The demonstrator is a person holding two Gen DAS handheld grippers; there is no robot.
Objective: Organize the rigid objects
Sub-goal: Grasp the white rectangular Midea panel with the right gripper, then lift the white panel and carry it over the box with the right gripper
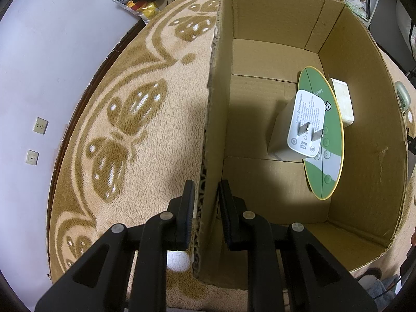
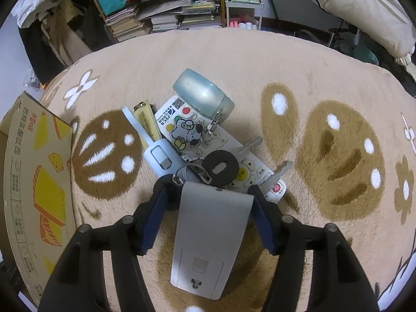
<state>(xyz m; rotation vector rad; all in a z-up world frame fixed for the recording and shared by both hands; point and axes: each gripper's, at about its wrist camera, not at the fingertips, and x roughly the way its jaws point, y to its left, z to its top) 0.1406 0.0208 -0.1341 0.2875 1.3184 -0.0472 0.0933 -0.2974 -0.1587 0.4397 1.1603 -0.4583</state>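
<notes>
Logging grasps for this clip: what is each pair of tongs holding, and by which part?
The left tongs straddle the cardboard box's side wall at its top edge. The right tongs bracket the silver flat device at its far end; contact cannot be told.

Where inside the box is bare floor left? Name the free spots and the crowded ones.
Free: the cardboard box floor along the left wall, from the far wall to the near end. Crowded: the right side, where the white charger leans on the green oval device, a white block behind.
</notes>
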